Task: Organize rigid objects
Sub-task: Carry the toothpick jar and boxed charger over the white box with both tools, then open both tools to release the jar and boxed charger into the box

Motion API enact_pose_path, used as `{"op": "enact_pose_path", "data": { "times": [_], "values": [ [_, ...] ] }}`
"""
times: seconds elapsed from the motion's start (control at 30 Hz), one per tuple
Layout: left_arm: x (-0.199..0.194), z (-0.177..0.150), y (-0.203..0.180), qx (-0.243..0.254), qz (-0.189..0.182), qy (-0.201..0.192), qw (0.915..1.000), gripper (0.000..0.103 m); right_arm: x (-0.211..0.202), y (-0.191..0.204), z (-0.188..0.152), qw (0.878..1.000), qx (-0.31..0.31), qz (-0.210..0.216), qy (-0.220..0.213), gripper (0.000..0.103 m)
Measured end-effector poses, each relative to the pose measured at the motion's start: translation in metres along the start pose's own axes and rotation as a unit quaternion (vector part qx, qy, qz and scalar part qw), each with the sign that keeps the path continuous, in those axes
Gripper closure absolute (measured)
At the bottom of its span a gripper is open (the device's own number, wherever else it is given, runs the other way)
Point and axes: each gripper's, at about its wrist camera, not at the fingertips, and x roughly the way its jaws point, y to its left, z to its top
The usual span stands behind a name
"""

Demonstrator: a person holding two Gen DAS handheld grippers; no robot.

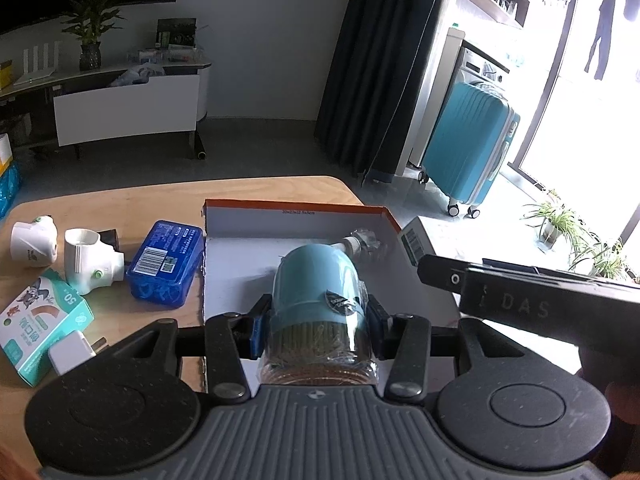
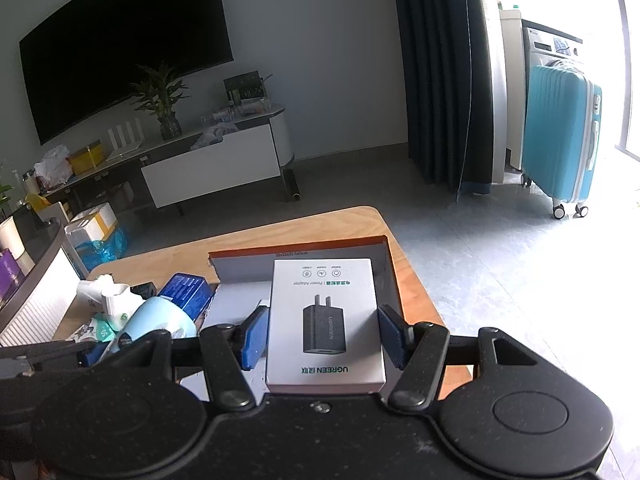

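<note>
We hold two grippers over the right end of a wooden table (image 1: pixel 132 204), above an open cardboard box (image 1: pixel 304 216) with orange edges that sits near the table's far right corner. Our left gripper (image 1: pixel 316 322) is clamped on a light blue toothpick jar (image 1: pixel 316 280), its blue pads (image 1: pixel 258 330) pressed to both sides of the jar where the blue cap meets the clear body; the jar hangs tilted over the box's white floor. A small plastic-wrapped piece (image 1: pixel 362 242) lies in the box's far right corner. Our right gripper (image 2: pixel 324 334) is closed on a white power adapter box (image 2: pixel 324 320), held flat above the cardboard box's right half, pads against its long sides. To the left of the cardboard box, on the table, a blue packet (image 1: pixel 166 264) lies just beside the box wall; further left stand two white plug-in devices (image 1: pixel 86 260), and at the near left edge a teal-and-white carton (image 1: pixel 38 320) with a white charger (image 1: pixel 72 352) against it
</note>
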Motion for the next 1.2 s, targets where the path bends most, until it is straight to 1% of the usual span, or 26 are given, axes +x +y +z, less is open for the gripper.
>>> {"op": "enact_pose_path", "data": {
  "times": [0.27, 0.63, 0.87, 1.03, 1.07, 1.1, 1.2],
  "values": [
    [0.006, 0.001, -0.002, 0.003, 0.001, 0.005, 1.0000, 0.056, 0.011, -0.002, 0.007, 1.000, -0.004, -0.007, 0.003, 0.032],
    [0.017, 0.001, -0.003, 0.004, -0.002, 0.018, 0.9998, 0.056, 0.033, -0.003, 0.014, 1.000, -0.009, -0.007, 0.020, 0.032],
    [0.024, 0.001, -0.002, 0.003, -0.002, 0.024, 0.9997, 0.056, 0.051, -0.006, 0.015, 0.999, -0.009, -0.013, 0.033, 0.032],
    [0.031, 0.000, -0.002, 0.001, -0.002, 0.030, 0.9995, 0.056, 0.066, -0.008, 0.016, 0.999, -0.011, -0.006, 0.035, 0.032],
    [0.032, 0.000, -0.003, 0.001, -0.002, 0.032, 0.9995, 0.056, 0.069, -0.010, 0.016, 1.000, -0.009, -0.005, 0.030, 0.031],
    [0.033, -0.001, -0.003, 0.001, -0.002, 0.033, 0.9995, 0.056, 0.070, -0.011, 0.017, 1.000, -0.007, -0.004, 0.025, 0.024],
    [0.034, -0.001, -0.003, 0.002, -0.003, 0.035, 0.9994, 0.055, 0.066, -0.017, 0.018, 1.000, 0.002, -0.004, 0.012, 0.023]
  ]
}}
